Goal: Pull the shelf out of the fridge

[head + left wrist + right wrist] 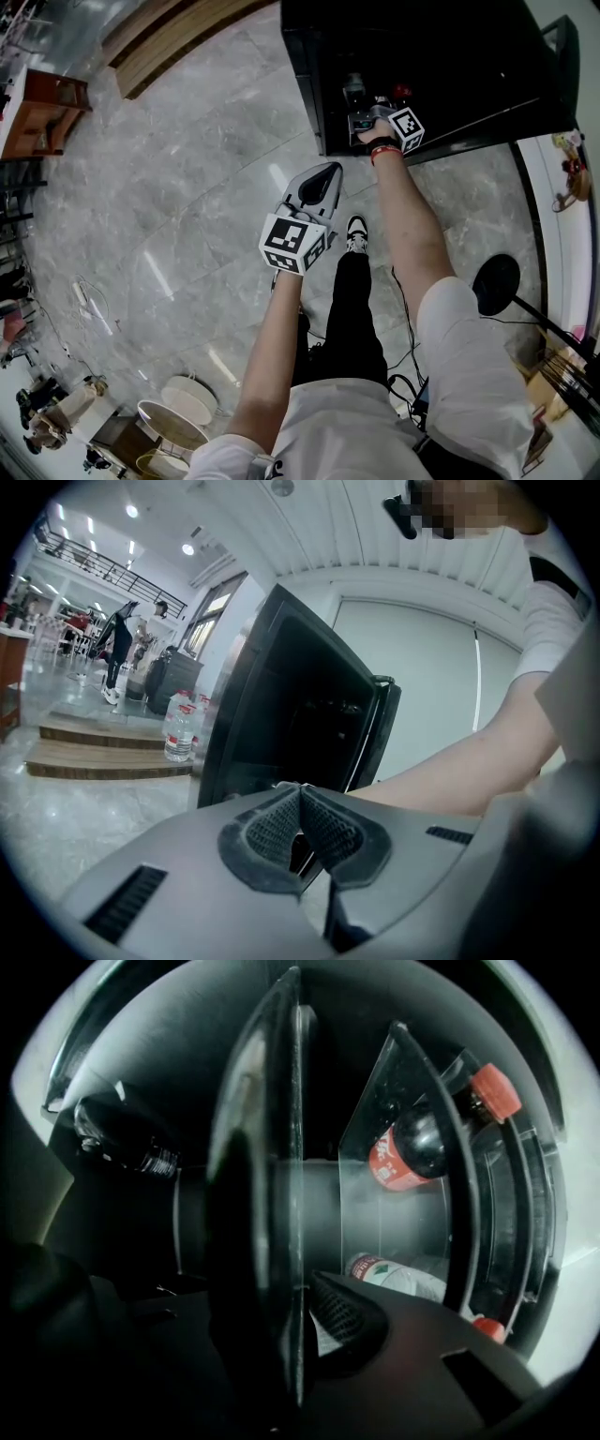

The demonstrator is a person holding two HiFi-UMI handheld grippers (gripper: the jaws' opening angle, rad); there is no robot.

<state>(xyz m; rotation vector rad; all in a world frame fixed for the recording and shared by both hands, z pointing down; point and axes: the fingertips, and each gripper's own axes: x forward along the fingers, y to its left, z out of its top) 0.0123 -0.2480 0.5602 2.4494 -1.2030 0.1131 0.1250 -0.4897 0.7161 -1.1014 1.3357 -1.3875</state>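
Observation:
The black fridge [450, 56] stands open at the top of the head view. My right gripper [363, 116] reaches into it. In the right gripper view the glass shelf [289, 1194] runs edge-on between the jaws of the right gripper [298, 1327]. One ribbed pad [342, 1321] presses its side; the other jaw is lost in shadow. A cola bottle [412, 1147], a water bottle [398, 1277] and a dark bottle [122, 1138] lie around the shelf. My left gripper [323, 178] hangs over the floor in front of the fridge. It is shut and holds nothing, its tips [300, 794] touching.
The fridge [291, 705] has its door [380, 728] swung open to the right. A black round stand base [495, 281] and cables lie on the floor at the right. Wooden steps [169, 37] and water bottles [180, 731] are to the left; people [120, 649] stand far off.

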